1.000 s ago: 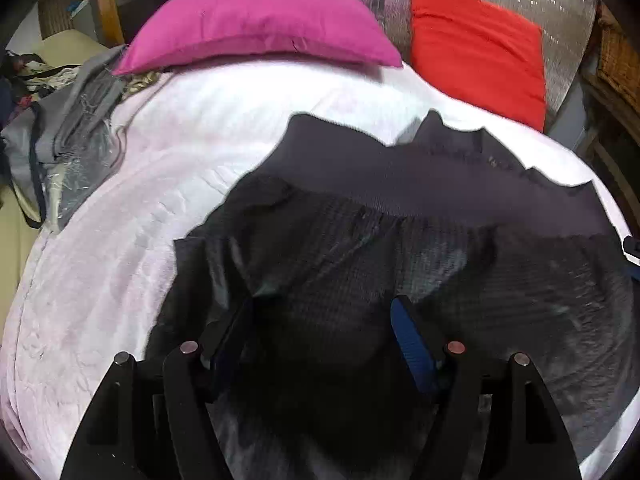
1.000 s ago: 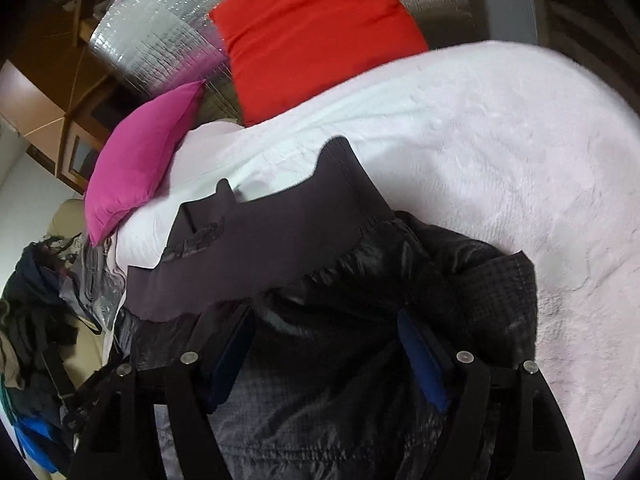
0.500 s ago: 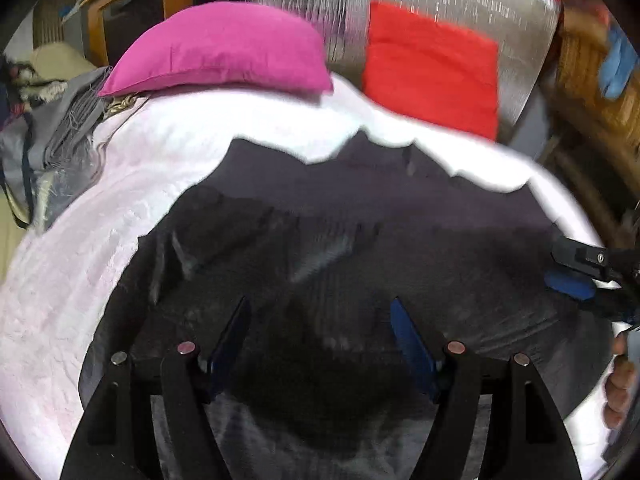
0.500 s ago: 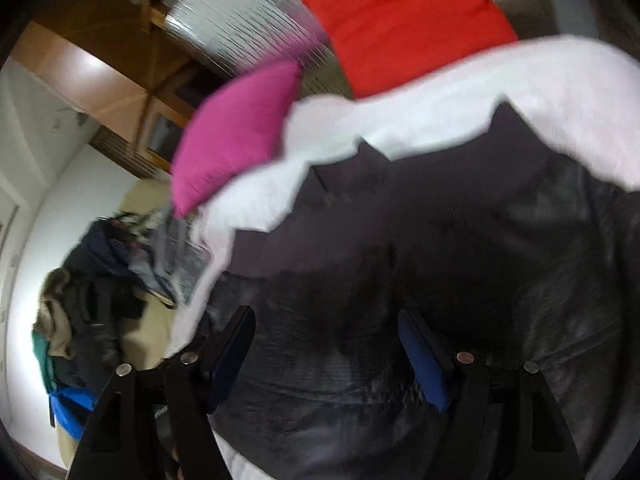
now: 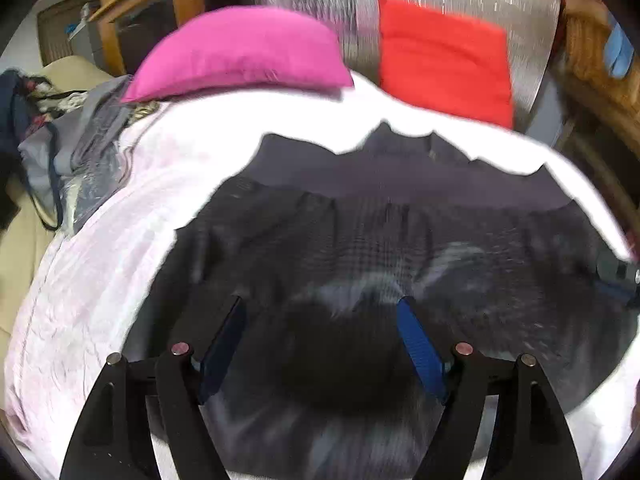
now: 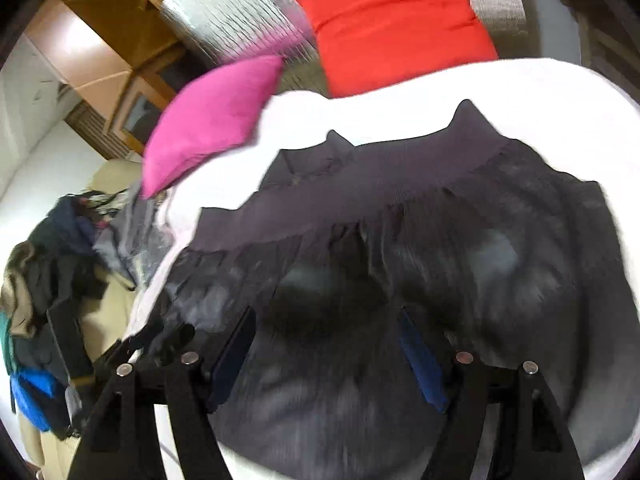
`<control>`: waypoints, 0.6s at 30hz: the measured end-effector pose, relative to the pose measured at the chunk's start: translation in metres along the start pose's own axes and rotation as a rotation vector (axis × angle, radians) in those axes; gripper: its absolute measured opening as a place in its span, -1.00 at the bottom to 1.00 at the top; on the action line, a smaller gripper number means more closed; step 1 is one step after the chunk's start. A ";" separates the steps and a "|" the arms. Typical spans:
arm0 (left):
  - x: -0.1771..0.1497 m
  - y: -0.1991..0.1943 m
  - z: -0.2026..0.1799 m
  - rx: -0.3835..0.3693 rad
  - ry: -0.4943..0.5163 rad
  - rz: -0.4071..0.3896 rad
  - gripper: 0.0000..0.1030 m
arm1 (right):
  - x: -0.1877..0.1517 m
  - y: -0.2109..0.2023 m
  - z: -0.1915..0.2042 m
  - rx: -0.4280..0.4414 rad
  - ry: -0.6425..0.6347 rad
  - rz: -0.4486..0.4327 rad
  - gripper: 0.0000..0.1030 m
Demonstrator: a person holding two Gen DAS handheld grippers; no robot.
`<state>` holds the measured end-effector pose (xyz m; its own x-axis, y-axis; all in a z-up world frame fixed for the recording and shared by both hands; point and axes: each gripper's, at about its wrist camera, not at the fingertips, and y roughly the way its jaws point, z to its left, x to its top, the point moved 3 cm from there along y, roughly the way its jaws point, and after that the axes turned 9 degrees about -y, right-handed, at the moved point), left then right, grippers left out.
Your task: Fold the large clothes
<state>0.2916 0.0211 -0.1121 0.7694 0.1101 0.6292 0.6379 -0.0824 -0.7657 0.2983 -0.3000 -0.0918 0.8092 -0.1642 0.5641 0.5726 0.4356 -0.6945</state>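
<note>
Jacket, dark and shiny with a ribbed hem band at its far edge, is spread across the white bed cover, filling the middle of both wrist views. A magenta pillow and a red cushion are seen beyond it against a silver backing, and a heap of other clothes is piled off the bed's left side. The garment appears to be laid out but not yet folded; motion blur leaves its sleeves hard to make out. The left gripper is held wide apart above the near fabric, with nothing between its blue pads. The right gripper is likewise spread wide and empty. A side edge or sleeve would next have to be pinched by each gripper and carried inward over the body.
</note>
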 end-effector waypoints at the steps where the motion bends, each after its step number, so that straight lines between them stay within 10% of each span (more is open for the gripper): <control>1: -0.002 -0.005 0.005 -0.003 -0.015 -0.011 0.53 | -0.009 -0.007 -0.002 0.009 0.013 -0.008 0.49; 13: -0.035 0.010 -0.010 0.091 0.074 0.023 0.54 | -0.037 -0.005 -0.001 -0.093 -0.053 0.022 0.49; 18: -0.033 -0.011 -0.009 0.083 0.041 -0.018 0.54 | -0.039 0.001 0.007 -0.273 -0.175 0.027 0.49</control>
<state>0.2594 0.0096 -0.1227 0.7596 0.0703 0.6466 0.6481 0.0021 -0.7615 0.2658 -0.2871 -0.1114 0.8034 0.0089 0.5954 0.5843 0.1808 -0.7911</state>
